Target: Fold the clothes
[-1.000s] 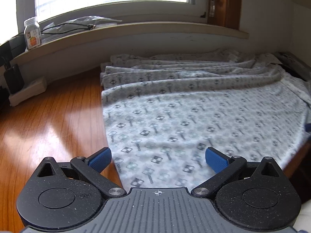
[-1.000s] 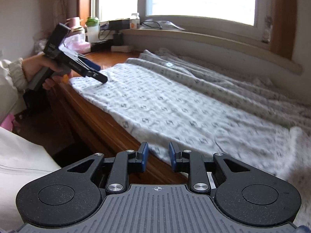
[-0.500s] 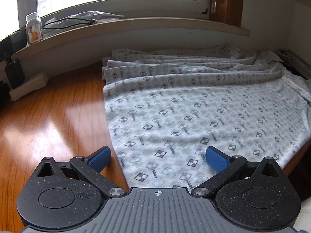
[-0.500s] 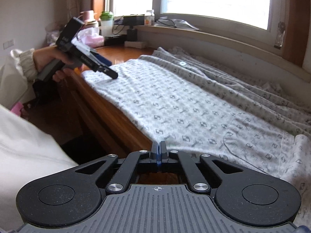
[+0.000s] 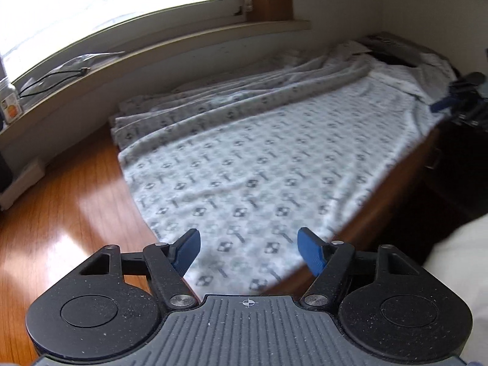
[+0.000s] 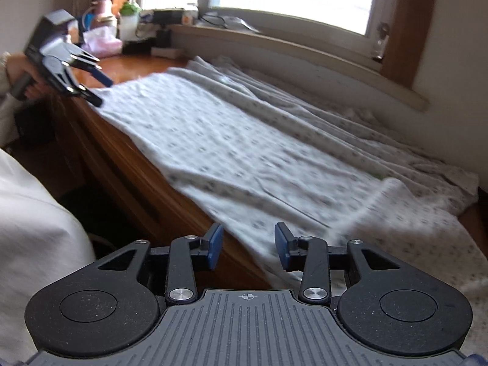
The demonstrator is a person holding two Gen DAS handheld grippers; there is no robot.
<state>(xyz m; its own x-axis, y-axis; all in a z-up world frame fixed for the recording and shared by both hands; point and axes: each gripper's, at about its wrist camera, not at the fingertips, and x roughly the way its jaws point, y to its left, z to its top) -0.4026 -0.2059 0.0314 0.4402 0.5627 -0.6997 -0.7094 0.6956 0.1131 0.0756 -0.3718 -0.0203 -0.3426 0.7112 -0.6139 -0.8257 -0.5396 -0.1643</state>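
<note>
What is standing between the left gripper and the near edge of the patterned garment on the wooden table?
Nothing visible. The left gripper hovers over the near corner of the patterned garment on the wooden table; its jaws are closing, with only cloth showing below them and no other object between.

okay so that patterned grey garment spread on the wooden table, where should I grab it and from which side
Take the patterned garment by its near hem, at the two corners along the wooden table's front edge, coming in from the front. That edge lies flat and overhangs slightly, so pads can slide around it. The left gripper, closing, and right gripper, opening, hold nothing yet. The far side is bunched in folds.
</note>
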